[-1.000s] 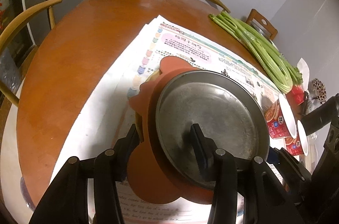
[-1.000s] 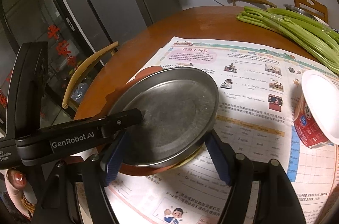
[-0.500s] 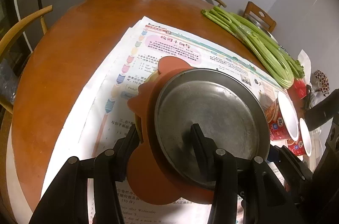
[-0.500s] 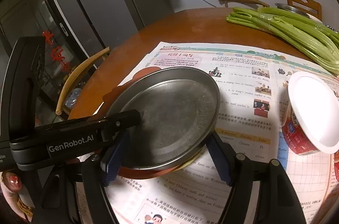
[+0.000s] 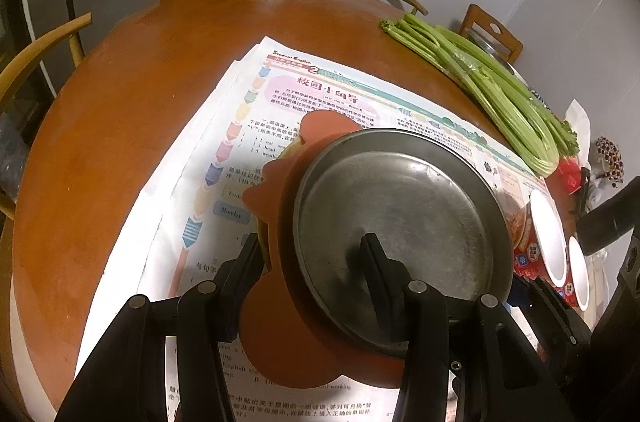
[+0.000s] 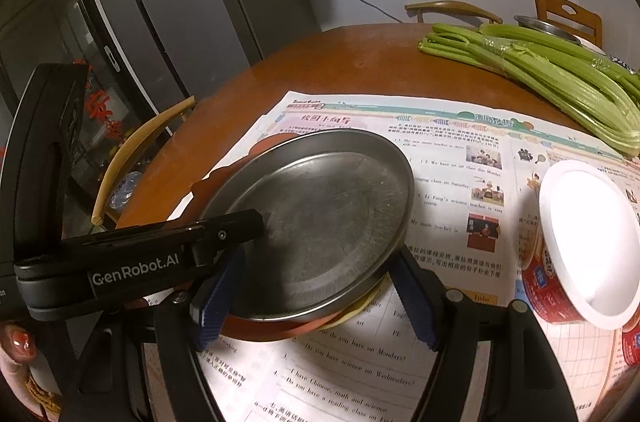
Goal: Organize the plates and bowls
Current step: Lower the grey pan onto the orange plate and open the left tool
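A round metal plate (image 5: 400, 214) lies on top of an orange scalloped plate (image 5: 280, 342), with a yellow rim peeking out beneath; the stack shows tilted above the newspaper. My left gripper (image 5: 316, 262) is shut on the stack's near edge, one finger on the metal plate's face and one under the orange plate. In the right wrist view the metal plate (image 6: 320, 214) fills the middle. My right gripper (image 6: 316, 296) is open, its blue-padded fingers (image 6: 416, 302) straddling the stack's near rim.
A newspaper (image 5: 320, 94) covers the round wooden table (image 5: 120, 102). Celery stalks (image 6: 540, 74) lie at the far right. Red tubs with white lids (image 6: 576, 246) lie on their sides at the right. Wooden chairs (image 5: 36, 50) ring the table; a fridge (image 6: 160, 2) stands behind.
The left gripper and the plate stack have risen and tilted a little over the newspaper. The right gripper stays open around the stack's edge.
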Motion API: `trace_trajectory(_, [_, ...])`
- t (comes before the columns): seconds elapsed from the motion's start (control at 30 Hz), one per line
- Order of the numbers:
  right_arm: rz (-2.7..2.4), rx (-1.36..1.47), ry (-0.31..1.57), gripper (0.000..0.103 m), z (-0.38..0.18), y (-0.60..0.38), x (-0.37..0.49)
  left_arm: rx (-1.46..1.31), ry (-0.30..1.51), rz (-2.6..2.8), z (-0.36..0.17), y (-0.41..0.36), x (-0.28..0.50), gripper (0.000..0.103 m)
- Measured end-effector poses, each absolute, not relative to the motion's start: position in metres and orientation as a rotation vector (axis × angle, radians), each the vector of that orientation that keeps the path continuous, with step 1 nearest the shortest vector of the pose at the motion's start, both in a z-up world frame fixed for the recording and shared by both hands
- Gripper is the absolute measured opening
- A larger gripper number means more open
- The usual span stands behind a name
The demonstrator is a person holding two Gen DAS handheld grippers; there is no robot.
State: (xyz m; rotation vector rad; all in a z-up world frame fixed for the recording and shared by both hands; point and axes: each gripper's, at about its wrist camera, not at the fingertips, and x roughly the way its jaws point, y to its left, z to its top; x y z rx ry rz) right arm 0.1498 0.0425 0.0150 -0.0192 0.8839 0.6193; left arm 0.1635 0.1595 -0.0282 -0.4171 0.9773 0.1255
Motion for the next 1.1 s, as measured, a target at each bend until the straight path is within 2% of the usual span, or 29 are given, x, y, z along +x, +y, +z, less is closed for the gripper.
trace_trajectory(0.67, [0.615, 0.011, 0.869, 0.074, 0.018, 0.036, 0.150, -0.410, 0.892, 0.175, -0.009, 0.169, 0.145, 0.051])
trace_trajectory(1.1, [0.553, 0.013, 0.777, 0.074, 0.034, 0.024, 0.146, -0.407, 0.834, 0.231, 0.008, 0.171, 0.116, 0.051])
